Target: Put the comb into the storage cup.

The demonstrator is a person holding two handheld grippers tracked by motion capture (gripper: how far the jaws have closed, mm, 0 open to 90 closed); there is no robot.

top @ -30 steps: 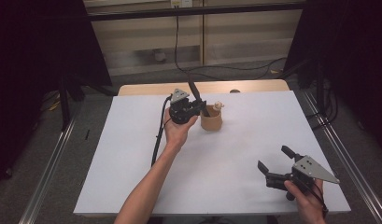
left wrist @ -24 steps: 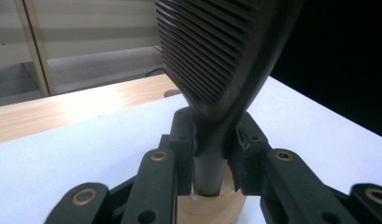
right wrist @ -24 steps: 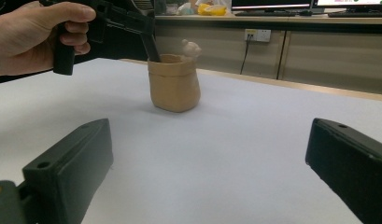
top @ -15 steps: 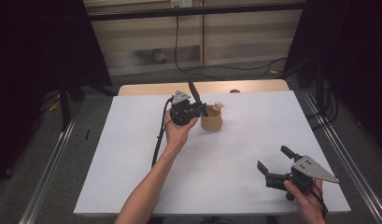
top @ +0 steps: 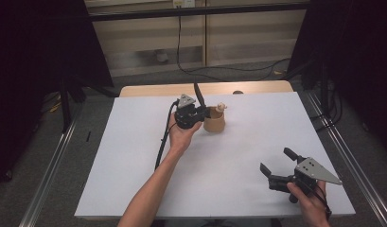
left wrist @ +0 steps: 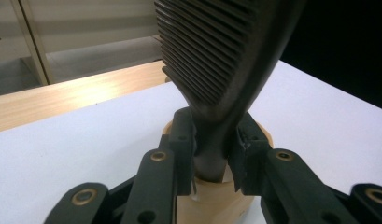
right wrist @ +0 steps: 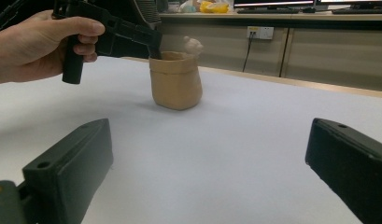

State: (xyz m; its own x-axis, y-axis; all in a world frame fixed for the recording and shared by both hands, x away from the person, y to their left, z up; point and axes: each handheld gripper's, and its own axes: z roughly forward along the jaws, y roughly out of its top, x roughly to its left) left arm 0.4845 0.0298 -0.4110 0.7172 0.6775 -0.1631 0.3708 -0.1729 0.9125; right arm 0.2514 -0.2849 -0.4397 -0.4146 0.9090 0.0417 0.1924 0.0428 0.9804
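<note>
Up close, the left tool (left wrist: 212, 154) clamps a dark comb (left wrist: 216, 60) above the tan pot (left wrist: 216, 200), while overhead the right tool (top: 278, 165) gapes wide, well apart on the white tabletop (top: 134, 156).

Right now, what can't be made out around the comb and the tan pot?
- Comb: top cut off by the left gripper view's edge; its lower tip sits behind the left tongs.
- Tan pot: inside hidden by its rim in the high view.
- Pale object at the rim: blurred, unidentifiable.
</note>
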